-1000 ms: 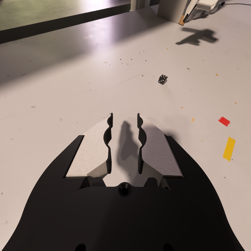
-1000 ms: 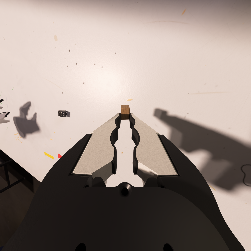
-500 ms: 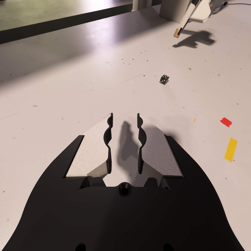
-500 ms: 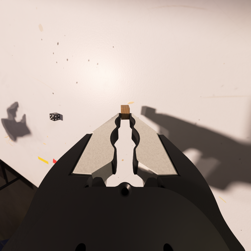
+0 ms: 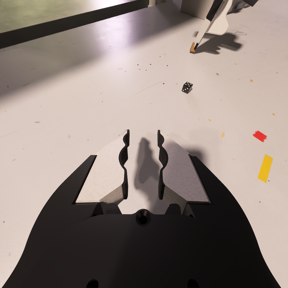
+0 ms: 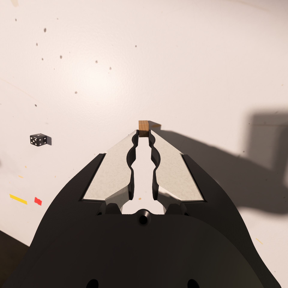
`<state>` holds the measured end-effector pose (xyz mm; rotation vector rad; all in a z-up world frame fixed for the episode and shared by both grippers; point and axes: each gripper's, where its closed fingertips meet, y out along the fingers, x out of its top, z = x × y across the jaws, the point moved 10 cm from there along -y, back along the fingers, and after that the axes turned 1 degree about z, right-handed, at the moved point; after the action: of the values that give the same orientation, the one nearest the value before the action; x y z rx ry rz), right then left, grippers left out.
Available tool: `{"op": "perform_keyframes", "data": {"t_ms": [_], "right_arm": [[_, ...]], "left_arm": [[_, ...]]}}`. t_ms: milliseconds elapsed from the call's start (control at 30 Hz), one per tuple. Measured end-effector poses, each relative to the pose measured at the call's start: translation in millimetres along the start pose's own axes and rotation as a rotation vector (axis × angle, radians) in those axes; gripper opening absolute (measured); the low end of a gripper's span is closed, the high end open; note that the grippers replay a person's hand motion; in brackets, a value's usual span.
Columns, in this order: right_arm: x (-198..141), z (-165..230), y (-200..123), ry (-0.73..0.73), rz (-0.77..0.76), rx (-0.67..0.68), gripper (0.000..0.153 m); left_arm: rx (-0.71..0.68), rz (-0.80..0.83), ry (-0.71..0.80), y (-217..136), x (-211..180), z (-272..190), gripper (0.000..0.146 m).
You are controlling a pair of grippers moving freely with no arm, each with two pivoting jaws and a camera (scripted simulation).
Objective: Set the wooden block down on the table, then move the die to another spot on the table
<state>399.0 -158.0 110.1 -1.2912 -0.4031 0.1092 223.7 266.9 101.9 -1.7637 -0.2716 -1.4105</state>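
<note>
right gripper (image 6: 143,132) pinched block (image 6: 143,128) at tips, low over table (image 6: 171,62) | left gripper (image 5: 143,132) spread, empty | die (image 5: 187,87) apart on table

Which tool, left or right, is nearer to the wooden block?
Right. The right tool grips the wooden block between its fingertips, close above the table. The left tool hangs open and empty far from it, beyond the die.

Left gripper (image 5: 143,132), right gripper (image 6: 143,132): matte black flared bodies, speckled white fingers (image 5: 106,168), wavy black inner pads, one centre screw hole.
</note>
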Motion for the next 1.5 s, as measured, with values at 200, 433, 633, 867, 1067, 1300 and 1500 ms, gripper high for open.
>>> {"op": "perform_keyframes", "data": {"t_ms": [200,433,633,867,1067,1300,1500], "right_arm": [[-8,16,-38,-0.079,-0.206,-0.092,0.042],[-50,128,-136,-0.334,-0.764,-0.234,0.051],[-73,198,-115,-0.334,-0.641,-0.222,0.052],[-78,216,-69,-0.066,-0.456,-0.199,0.057],[-72,214,-22,0.105,-0.311,-0.265,0.06],[-61,207,13,0.266,-0.202,-0.347,0.064],[-62,198,28,0.372,-0.187,-0.287,0.064]], "left_arm": [[0.0,-0.005,-0.007,0,0,1,0.036],[0.012,-0.014,-0.006,0,0,0,0.035],[-0.015,-0.044,-0.049,-4,2,-1,0.035],[0.01,-0.059,0.002,-9,8,-8,0.034],[-0.033,-0.091,-0.042,-13,13,-11,0.035],[-0.061,-0.121,-0.09,-18,14,-7,0.035],[-0.11,-0.12,-0.142,-16,13,-5,0.035]]}}
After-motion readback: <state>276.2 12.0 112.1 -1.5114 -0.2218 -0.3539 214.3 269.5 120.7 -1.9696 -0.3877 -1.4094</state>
